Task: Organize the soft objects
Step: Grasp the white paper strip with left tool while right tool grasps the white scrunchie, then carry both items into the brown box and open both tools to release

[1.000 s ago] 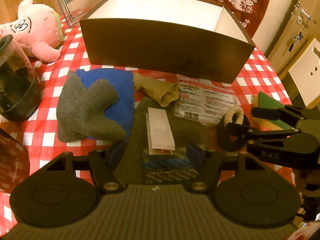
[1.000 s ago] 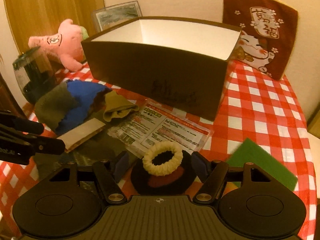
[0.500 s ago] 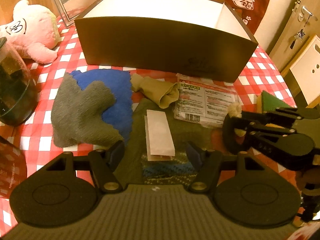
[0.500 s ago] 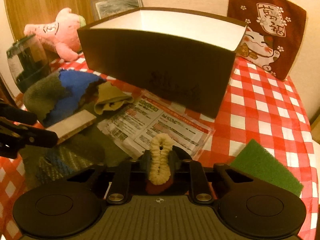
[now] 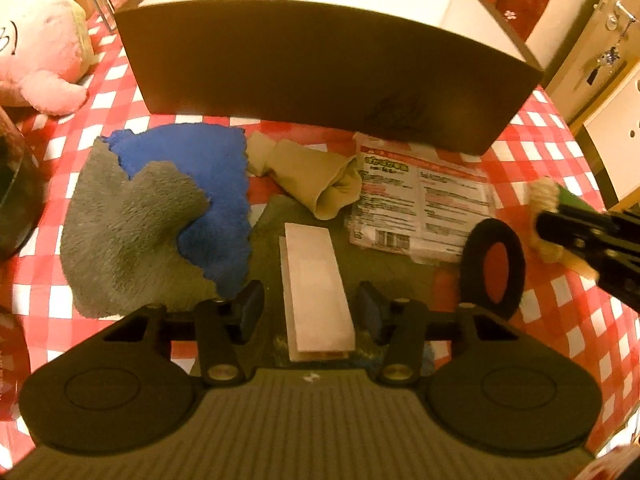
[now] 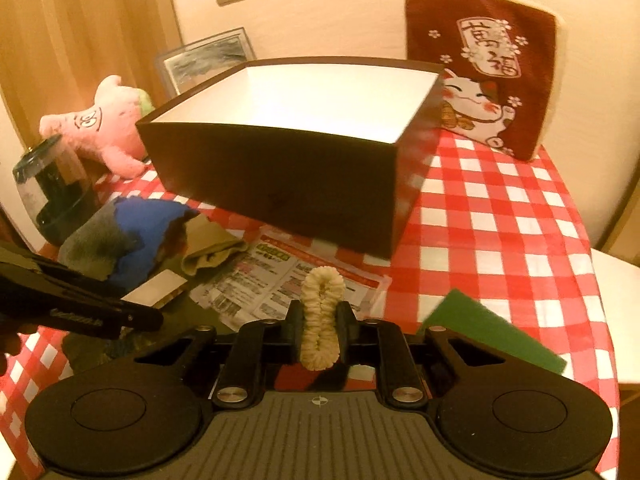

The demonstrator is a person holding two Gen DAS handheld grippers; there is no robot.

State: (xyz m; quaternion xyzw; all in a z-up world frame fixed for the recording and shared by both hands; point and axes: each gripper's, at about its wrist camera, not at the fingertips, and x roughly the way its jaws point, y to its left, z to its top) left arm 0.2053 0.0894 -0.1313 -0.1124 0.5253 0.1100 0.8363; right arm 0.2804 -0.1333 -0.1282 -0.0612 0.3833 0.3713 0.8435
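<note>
My right gripper [image 6: 320,316] is shut on a cream scrunchie [image 6: 322,288], which is squeezed upright between the pads and lifted off the table. The left wrist view shows that gripper [image 5: 580,232] at the right edge with the cream scrunchie [image 5: 542,200], above a black scrunchie [image 5: 492,264] lying flat. My left gripper [image 5: 310,312] points down at a pale flat pad [image 5: 316,288] on a dark green cloth [image 5: 276,232]. Its jaws are closing with the pad between them, and a gap still shows on the left side. The brown box [image 6: 280,184] with a white inside stands behind.
A grey and blue cloth [image 5: 136,224], a tan cloth [image 5: 316,184] and a printed packet [image 5: 420,200] lie before the box. A green sponge [image 6: 492,336] is at right, a pink plush [image 6: 104,128] and glass jar [image 6: 56,196] at left, a cat cushion [image 6: 480,72] behind.
My right gripper shut on the cream scrunchie and raised it off the black one. My left gripper came down and forward over the pale pad, and its jaws narrowed.
</note>
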